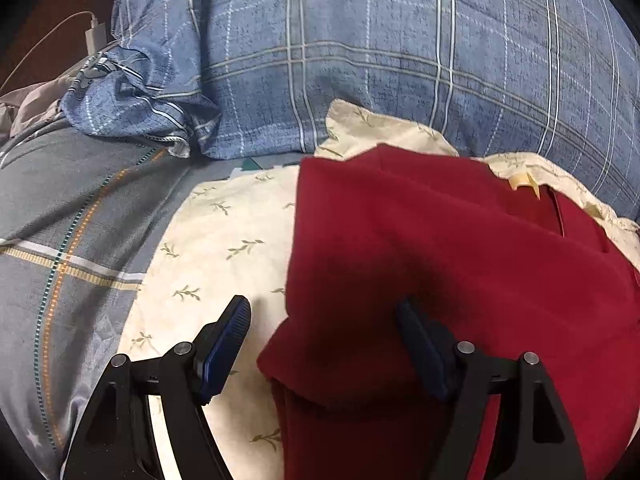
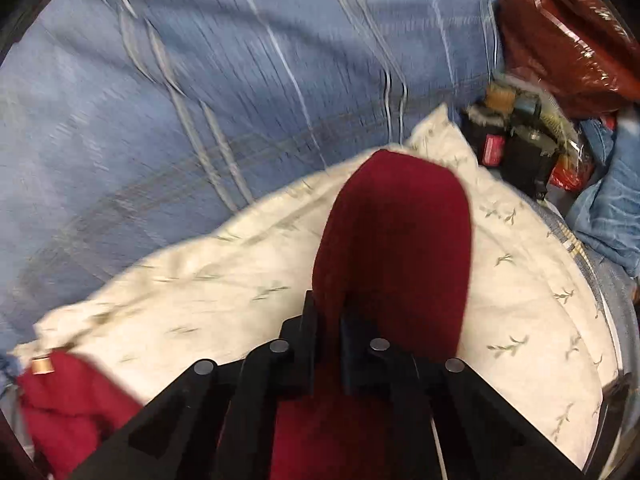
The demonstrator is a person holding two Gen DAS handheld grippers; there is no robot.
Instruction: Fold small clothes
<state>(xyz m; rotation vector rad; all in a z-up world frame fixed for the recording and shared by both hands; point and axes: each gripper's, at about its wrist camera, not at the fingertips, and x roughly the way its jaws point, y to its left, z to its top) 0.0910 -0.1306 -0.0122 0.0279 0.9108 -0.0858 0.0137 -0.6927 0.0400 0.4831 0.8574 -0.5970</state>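
Blue plaid bedding point(image 1: 400, 60) is filling the background in both wrist views, and on it a cream cloth with a leaf print point(image 1: 224, 240) is serving as your working surface, with a grey plaid cover point(image 1: 60, 220) lying along its left edge. Your red garment point(image 1: 460, 264) is lying on the right part of that cream cloth, reaching toward its far edge, where a pale tag is showing at what looks like the neck opening. You are holding the left gripper point(image 1: 324, 316) over the garment's near left corner with its jaws standing wide; one pad is hanging over bare cream cloth, the other over red fabric, and neither is pressing on anything. Your right gripper point(image 2: 328, 320) is pinched shut on a strip of the red garment point(image 2: 392, 240), which is running up between the fingers toward the far corner of the cream cloth; the blur across that view suggests you are carrying it sideways. More red fabric point(image 2: 68, 412) is bunching at the near left corner in the right wrist view. Judging by this, you are in the middle of folding: one flap is in hand and not yet laid down, and the garment is not yet looking like a tidy, finished packet. Whether other clothes are waiting I cannot tell.
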